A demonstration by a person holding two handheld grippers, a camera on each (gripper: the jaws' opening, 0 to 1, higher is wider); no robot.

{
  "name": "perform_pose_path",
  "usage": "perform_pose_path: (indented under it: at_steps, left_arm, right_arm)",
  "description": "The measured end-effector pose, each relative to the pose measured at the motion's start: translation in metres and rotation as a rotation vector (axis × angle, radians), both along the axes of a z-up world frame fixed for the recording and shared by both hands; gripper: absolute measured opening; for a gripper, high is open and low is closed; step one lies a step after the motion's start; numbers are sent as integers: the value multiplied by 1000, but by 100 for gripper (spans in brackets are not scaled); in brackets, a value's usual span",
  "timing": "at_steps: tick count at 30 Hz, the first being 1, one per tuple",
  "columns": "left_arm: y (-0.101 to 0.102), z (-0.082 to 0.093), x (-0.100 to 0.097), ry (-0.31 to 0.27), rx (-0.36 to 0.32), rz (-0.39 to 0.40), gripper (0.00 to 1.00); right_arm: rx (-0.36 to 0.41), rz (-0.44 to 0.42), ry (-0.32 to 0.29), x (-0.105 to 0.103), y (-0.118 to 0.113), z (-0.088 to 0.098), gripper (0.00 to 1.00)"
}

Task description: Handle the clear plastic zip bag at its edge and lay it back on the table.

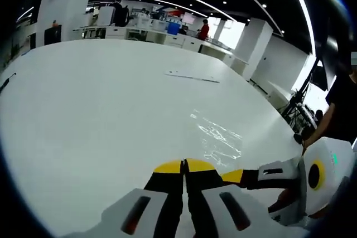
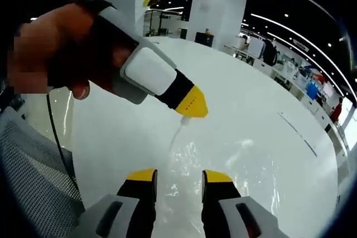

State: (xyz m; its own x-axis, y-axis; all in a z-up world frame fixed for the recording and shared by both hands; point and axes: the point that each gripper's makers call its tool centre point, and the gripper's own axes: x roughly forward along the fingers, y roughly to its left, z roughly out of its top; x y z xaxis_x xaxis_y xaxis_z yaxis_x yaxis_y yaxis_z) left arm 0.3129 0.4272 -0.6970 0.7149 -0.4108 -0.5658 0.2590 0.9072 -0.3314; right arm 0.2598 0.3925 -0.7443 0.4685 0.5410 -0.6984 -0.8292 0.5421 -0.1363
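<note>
In the left gripper view my left claw (image 1: pixel 184 166) has its yellow-tipped jaws pressed together, with no gap between them. Whether anything is caught there, this view does not tell me. The clear plastic zip bag (image 1: pixel 218 137) lies ahead of the tips and a little to their right, crinkled and glinting on the white table (image 1: pixel 100 104). My right claw (image 1: pixel 237 176) comes in from the right, just beside my left jaws, its yellow tip pointing toward them. Farther out on the table, beyond the bag, lies a thin flat strip (image 1: pixel 192 76).

In the right gripper view my right claw (image 2: pixel 179 178) stands with its jaws apart, and the bag (image 2: pixel 189 165) shows through the gap and spreads out ahead of the tips on the table (image 2: pixel 251 110). Above and ahead of these jaws, my left claw (image 2: pixel 189 104) points down, closed on a narrow edge of the bag that rises to its yellow tip. My hand (image 2: pixel 67 48) is wrapped around that claw's body.
</note>
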Motion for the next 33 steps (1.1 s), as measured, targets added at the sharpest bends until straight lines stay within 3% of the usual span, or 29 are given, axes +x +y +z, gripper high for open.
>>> perform_pose_path:
  at_steps: [7, 14, 19, 33]
  left_arm:
    - [-1, 1, -8, 7, -3, 13, 0]
    - [-2, -2, -9, 13, -2, 16, 0]
    - [1, -8, -3, 5, 0, 12, 0]
    - [-2, -7, -12, -2, 2, -3, 0]
  right_arm:
    - [-17, 40, -21, -5, -2, 1, 6]
    - [-37, 80, -54, -7, -5, 7, 0]
    - [-40, 92, -65, -5, -7, 8, 0]
    - [-87, 144, -103, -7, -14, 11, 0]
